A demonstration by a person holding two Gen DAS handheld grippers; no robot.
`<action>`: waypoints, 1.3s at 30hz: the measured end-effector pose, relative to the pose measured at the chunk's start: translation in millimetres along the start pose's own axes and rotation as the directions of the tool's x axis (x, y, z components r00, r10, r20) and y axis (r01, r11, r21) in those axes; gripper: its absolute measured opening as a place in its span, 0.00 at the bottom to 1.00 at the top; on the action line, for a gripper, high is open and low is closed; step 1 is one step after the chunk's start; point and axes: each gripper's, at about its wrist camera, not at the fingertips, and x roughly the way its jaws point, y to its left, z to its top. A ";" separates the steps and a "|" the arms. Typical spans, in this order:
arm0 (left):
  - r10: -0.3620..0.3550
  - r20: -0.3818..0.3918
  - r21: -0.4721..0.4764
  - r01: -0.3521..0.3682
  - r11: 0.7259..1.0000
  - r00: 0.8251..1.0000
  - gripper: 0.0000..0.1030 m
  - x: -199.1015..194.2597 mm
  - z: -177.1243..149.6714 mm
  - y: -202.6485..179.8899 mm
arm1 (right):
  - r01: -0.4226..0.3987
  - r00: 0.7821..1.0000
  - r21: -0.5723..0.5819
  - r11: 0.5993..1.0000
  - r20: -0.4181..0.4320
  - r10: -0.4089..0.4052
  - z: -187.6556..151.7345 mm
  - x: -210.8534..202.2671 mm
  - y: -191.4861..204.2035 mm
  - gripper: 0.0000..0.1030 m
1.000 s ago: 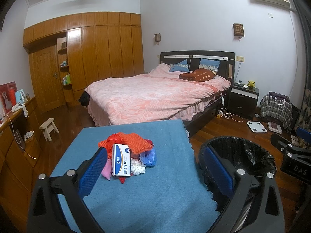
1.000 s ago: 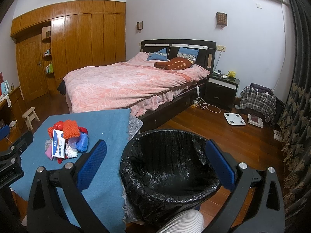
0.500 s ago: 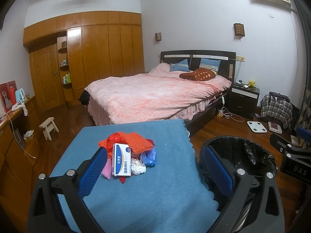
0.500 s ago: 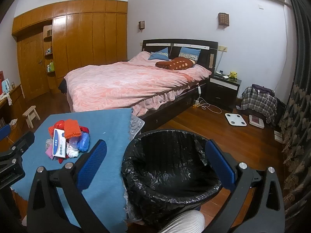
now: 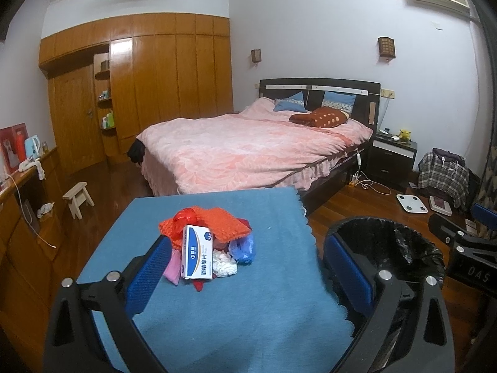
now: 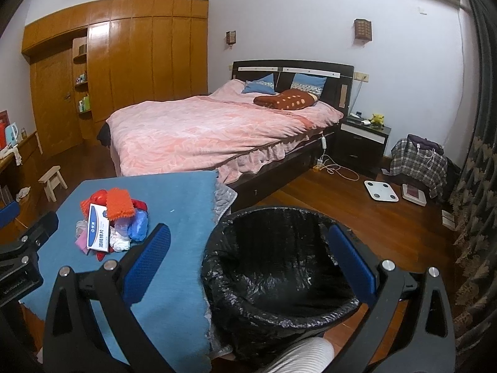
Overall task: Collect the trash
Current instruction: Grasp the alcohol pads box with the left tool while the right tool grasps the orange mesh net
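Observation:
A pile of trash [image 5: 211,242] lies on a blue cloth-covered table [image 5: 248,304]: a white and blue box [image 5: 198,252], an orange knitted pad [image 5: 222,225], red plastic, a blue bag [image 5: 242,247], white tissue [image 5: 224,263] and a pink piece. The same pile [image 6: 113,222] shows in the right wrist view. A bin lined with a black bag [image 6: 279,267] stands right of the table. My left gripper [image 5: 247,267] is open, just short of the pile. My right gripper [image 6: 248,259] hangs open above the bin, holding nothing.
A bed with a pink cover [image 5: 248,149] stands behind the table. A small wooden stool [image 5: 78,198] and a wooden counter [image 5: 18,180] are at the left. A nightstand [image 6: 363,143], scale [image 6: 380,190] and checked bag [image 6: 416,161] lie on the floor at right.
Both views have shifted only slightly; the left gripper has crept a little closer to the pile. Both grippers stay open.

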 end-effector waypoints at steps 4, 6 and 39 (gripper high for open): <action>0.002 -0.020 -0.044 -0.003 0.999 1.000 0.94 8.9 -1.2 21.8 | -0.020 1.000 -0.010 1.000 -0.003 0.020 2.9 14.3 13.2 0.96; 0.019 -0.017 -0.071 -0.021 0.997 1.000 0.94 15.8 -4.6 34.6 | -0.030 1.000 -0.021 0.999 -0.010 0.030 2.9 23.0 21.5 0.96; 0.120 -0.159 0.014 -0.119 0.993 0.980 0.73 198.4 -55.2 97.2 | -0.167 0.981 -0.080 0.983 -0.116 0.157 -24.7 205.4 124.6 0.95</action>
